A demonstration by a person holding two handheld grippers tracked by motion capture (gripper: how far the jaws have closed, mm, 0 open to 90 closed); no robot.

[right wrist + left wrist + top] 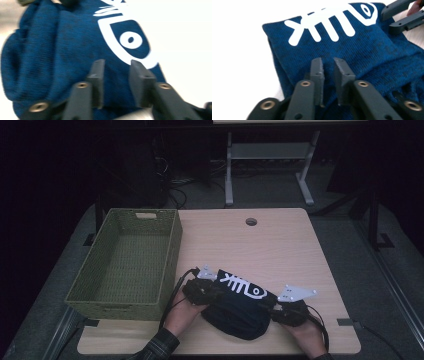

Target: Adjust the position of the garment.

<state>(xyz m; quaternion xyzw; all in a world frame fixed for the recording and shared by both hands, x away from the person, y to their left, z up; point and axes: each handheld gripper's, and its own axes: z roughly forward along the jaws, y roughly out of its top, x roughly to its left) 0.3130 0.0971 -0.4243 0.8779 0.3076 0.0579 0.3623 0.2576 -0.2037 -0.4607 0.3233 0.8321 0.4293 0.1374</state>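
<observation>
Left gripper view: the folded blue garment (362,65) lies under narrowly parted fingers (317,72); right gripper (116,62), wider, should be closed on cloth evenly.

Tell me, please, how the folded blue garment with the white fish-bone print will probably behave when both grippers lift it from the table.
The blue garment is knitted cloth in loose folds, so it will probably sag and partly unfold between the left gripper and right gripper. It looks light for its bulk. The rough knit should hardly slip, and it cannot roll or break.
</observation>
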